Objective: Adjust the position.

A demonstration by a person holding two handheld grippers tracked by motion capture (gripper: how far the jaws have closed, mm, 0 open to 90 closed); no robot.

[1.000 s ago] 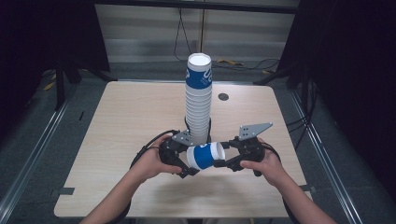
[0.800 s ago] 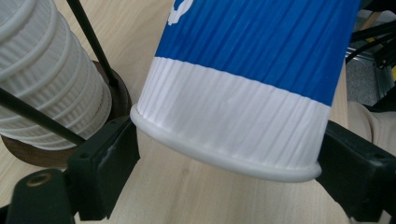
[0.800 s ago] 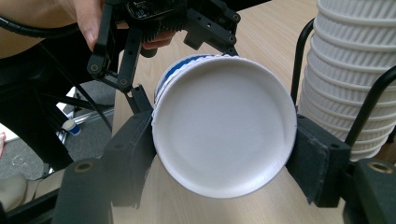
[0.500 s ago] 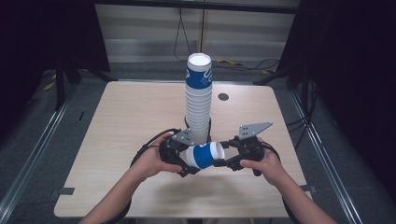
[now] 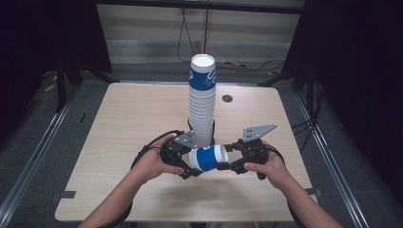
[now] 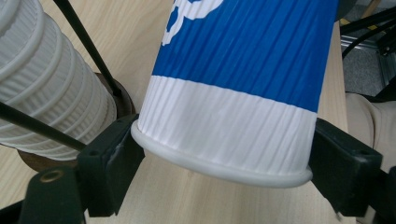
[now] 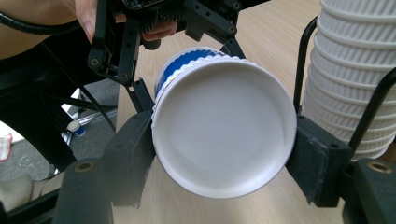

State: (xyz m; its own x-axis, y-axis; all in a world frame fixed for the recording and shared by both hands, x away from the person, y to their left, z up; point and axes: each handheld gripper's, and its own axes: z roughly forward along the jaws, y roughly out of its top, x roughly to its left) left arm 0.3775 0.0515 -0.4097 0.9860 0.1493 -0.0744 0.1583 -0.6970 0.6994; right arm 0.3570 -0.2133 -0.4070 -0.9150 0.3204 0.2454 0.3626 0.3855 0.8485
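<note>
Where dark curtains ring it, the pale wooden table [image 5: 119, 123] bears a cup stack [image 5: 202, 102].

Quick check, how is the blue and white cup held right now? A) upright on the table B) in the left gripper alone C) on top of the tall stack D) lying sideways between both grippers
D: the cup lies sideways, the left gripper at its rim end and the right gripper clamping its base end.

Blue-and-white ribbed paper cup [image 5: 207, 158]
</note>
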